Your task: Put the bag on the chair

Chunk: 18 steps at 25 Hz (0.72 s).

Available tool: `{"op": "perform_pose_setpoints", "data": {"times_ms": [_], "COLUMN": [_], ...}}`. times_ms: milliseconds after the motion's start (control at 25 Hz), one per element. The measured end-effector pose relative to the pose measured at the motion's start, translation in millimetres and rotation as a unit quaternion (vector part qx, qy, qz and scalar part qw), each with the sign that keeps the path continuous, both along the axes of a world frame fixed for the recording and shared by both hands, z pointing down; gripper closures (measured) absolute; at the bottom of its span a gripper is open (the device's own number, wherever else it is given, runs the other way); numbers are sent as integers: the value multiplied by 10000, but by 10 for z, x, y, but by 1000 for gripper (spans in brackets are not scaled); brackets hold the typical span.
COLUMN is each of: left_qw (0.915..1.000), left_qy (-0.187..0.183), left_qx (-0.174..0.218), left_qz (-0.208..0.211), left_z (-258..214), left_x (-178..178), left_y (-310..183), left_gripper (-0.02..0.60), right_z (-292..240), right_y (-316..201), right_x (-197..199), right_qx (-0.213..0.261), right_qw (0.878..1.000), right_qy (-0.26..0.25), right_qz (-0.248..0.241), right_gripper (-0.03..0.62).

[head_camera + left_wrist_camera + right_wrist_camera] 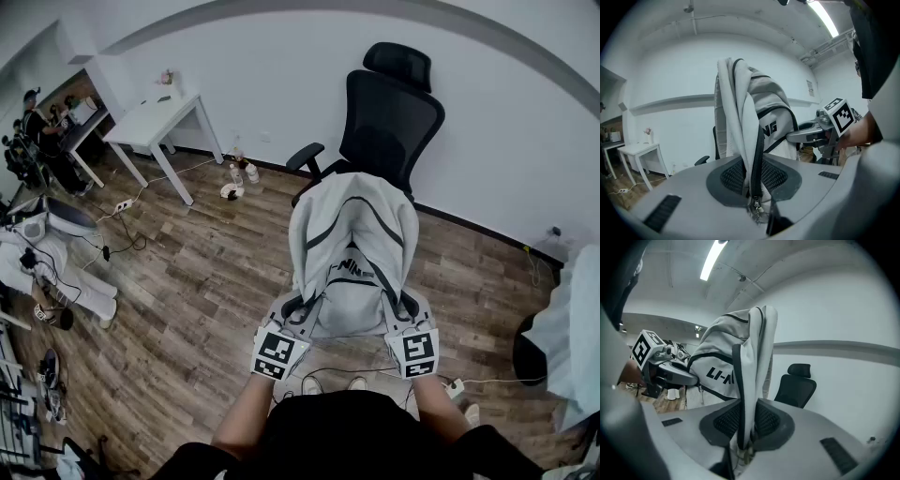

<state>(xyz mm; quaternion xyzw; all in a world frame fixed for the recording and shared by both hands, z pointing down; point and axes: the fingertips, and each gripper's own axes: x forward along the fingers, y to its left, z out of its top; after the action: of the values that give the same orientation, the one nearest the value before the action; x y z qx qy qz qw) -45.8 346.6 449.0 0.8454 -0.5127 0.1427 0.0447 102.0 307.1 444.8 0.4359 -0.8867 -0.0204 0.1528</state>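
Note:
A white and grey backpack (352, 253) with black trim hangs in the air in front of me, held up by both grippers. My left gripper (291, 317) is shut on the bag's left edge; in the left gripper view its jaws pinch a fold of fabric and a black strap (752, 187). My right gripper (408, 311) is shut on the right edge, again on a fold with a black strap (743, 427). The black office chair (389, 112) stands just beyond the bag by the wall, its seat hidden behind the bag. It also shows in the right gripper view (797, 387).
A white table (155, 117) stands at the back left, with bottles (239, 173) on the wood floor near it. People sit at a desk (42, 131) far left. Cables and a power strip (122, 204) lie on the left; another strip (455, 384) lies by my feet.

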Motion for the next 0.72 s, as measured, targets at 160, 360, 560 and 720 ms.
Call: {"op": "perform_pose_setpoints", "data": {"times_ms": [160, 360, 560, 720], "left_qw": [9999, 9999, 9998, 9996], "left_qy": [92, 140, 152, 162], "left_qx": [22, 30, 116, 212], "left_qz": [-48, -62, -48, -23], "left_z": [-32, -45, -98, -89], "left_x": [-18, -166, -179, -228], "left_y": [-2, 13, -3, 23], "left_gripper": [499, 499, 500, 500], "right_z": [-6, -22, -64, -47], "right_y": [17, 34, 35, 67], "right_x": [-34, -176, -188, -232], "right_qx": [17, 62, 118, 205], "right_qw": [10000, 10000, 9999, 9996], "right_qy": [-9, 26, 3, -141], "right_qz": [2, 19, 65, 100], "right_gripper": [510, 511, 511, 510]}}
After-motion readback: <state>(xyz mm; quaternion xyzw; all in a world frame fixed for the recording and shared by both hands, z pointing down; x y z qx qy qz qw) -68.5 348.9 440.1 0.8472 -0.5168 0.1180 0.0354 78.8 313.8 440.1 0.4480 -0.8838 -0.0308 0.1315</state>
